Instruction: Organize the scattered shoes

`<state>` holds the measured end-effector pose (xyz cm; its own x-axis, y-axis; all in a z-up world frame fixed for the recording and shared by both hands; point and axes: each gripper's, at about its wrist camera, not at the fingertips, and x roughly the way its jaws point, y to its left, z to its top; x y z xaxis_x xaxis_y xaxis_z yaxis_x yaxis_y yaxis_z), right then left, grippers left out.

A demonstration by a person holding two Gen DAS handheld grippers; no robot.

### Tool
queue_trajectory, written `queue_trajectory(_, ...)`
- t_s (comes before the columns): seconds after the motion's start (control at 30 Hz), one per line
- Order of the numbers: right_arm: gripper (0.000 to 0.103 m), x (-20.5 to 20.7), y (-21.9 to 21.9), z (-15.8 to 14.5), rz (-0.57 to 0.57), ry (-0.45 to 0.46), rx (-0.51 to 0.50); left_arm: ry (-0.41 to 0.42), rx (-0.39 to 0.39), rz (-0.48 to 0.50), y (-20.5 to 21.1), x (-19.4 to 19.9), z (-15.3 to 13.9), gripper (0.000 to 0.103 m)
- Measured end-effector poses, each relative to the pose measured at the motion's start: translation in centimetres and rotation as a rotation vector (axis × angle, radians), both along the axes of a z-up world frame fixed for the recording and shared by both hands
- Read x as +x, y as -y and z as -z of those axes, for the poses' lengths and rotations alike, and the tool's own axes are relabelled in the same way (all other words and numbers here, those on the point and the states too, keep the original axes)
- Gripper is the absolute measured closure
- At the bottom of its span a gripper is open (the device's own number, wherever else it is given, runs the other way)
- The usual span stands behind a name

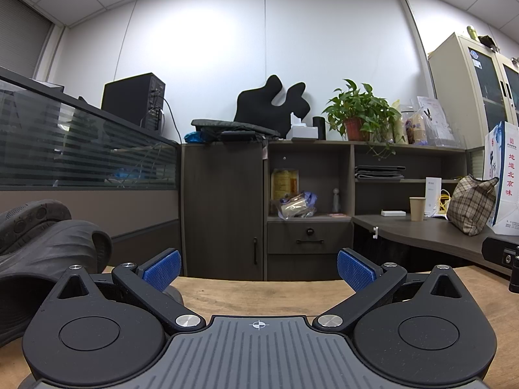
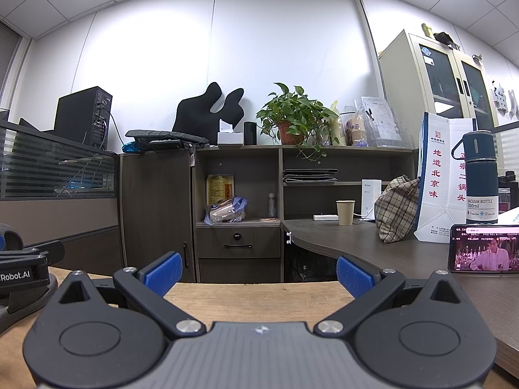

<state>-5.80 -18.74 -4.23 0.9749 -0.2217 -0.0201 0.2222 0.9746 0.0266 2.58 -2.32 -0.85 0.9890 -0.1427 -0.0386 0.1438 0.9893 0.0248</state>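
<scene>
Blue pads on my left gripper [image 1: 258,269] stand wide apart with nothing between them, only bare wooden bench [image 1: 259,295] showing through the gap. My right gripper [image 2: 258,272] is spread just as wide and holds nothing either. Moving outward, a dark rubber clog [image 1: 48,253] lies at the bench's left edge, just beside my left gripper's outer finger; I cannot tell whether they touch. A second dark shoe [image 1: 29,217] sits behind it, sole showing. The right view shows only a sliver of one. I judge the tidying barely begun: neither shoe is gripped, and pairing them remains.
</scene>
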Motion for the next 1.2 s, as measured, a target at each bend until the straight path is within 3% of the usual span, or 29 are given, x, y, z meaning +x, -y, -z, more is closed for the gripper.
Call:
queue_trajectory(0.43, 0.0, 0.1, 0.8, -0.2, -0.002, 0.001, 0.007, 0.0, 0.004, 0.008, -0.3, 0.3, -0.1, 0.0)
queue_trajectory(0.67, 0.0, 0.4, 1.0, -0.4, -0.001, -0.013, 0.008, 0.059, -0.045, 0.045, -1.6, -0.2, -0.4, 0.0)
queue_trajectory(0.83, 0.0, 0.3, 0.9, -0.5, -0.01, 0.005, -0.022, 0.058, -0.062, 0.052, -3.2, 0.0, -1.4, 0.0)
queue_trajectory(1.07, 0.0, 0.4, -1.6, -2.1, -0.062, 0.034, -0.083, 0.062, 0.053, -0.04, -6.2, -0.2, -3.0, 0.0)
queue_trajectory(1.2, 0.0, 0.8, -2.9, -2.7, -0.101, 0.029, -0.064, 0.075, 0.259, -0.098, -7.3, -0.5, -2.5, 0.0)
